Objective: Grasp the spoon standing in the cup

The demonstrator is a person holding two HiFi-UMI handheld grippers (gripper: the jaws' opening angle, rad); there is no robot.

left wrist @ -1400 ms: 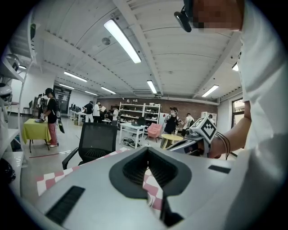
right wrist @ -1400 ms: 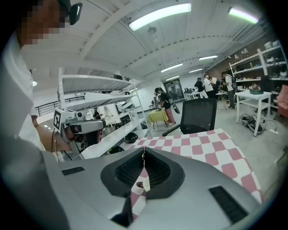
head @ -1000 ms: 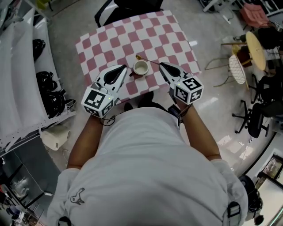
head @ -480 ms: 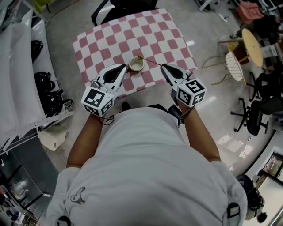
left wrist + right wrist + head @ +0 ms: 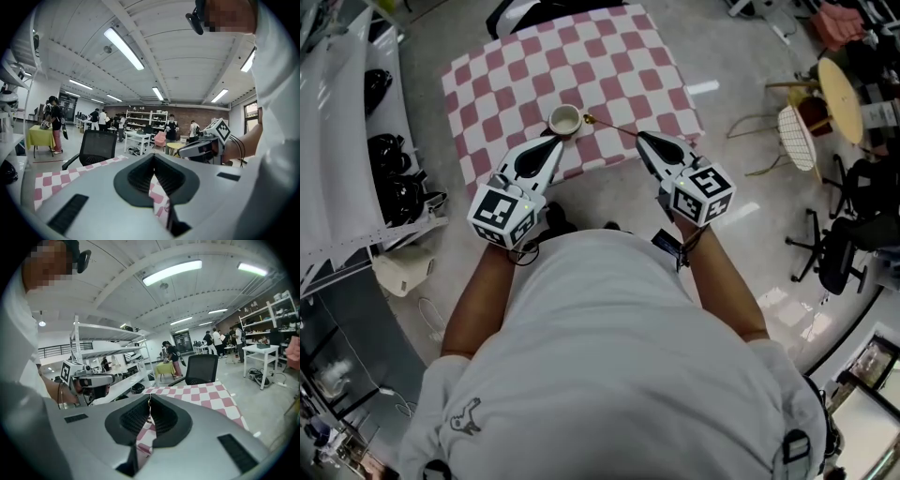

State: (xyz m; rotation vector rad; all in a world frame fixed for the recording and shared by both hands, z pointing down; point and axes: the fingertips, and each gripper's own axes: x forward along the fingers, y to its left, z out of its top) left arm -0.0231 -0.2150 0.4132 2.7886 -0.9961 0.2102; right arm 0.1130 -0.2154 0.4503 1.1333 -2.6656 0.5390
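Checked pink-and-white worktop [image 5: 609,66] has a black chair [image 5: 534,14] at its far side; cup [image 5: 564,120] stands toward the near edge, and the spoon [image 5: 609,126] runs from a gold end just beside the cup's rim to the right tongs [image 5: 643,139], which are closed narrow on its handle; left tongs [image 5: 556,142] are pressed together on nothing, near the cup. Spoon looks light, stiff, slick metal, prob. apt to swivel in a pinch; best hold is mid-handle, gripped square.
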